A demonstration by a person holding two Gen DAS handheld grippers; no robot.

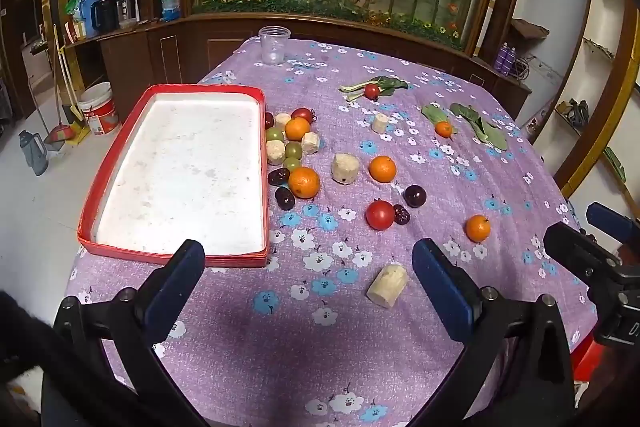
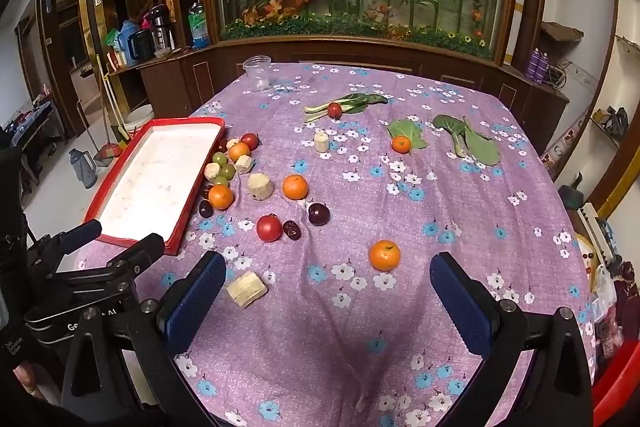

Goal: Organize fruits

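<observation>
On a flowered purple tablecloth (image 1: 320, 327), fruit lies scattered right of the empty red tray (image 1: 176, 171), awaiting sorting, as both tongs, left gripper (image 1: 308, 283) and right gripper (image 2: 328, 299), hover wide open, gripping nothing.

Tablecloth (image 1: 400, 327): woven cloth, matt, purple with printed flowers. Tray (image 1: 256, 147): red rim, white matt floor, faintly stained. Cup (image 1: 274, 45): clear plastic. Tomato (image 1: 380, 215): smooth, glossy skin. Oranges (image 1: 383, 169): dimpled peel. Gripper pads (image 1: 444, 291): blue, finely textured; frames of matt black plastic are noted.

Bare tablecloth (image 2: 320, 327) lies open nearest; farther on, scattered fruit crowds beside the red tray (image 1: 266, 163).
</observation>
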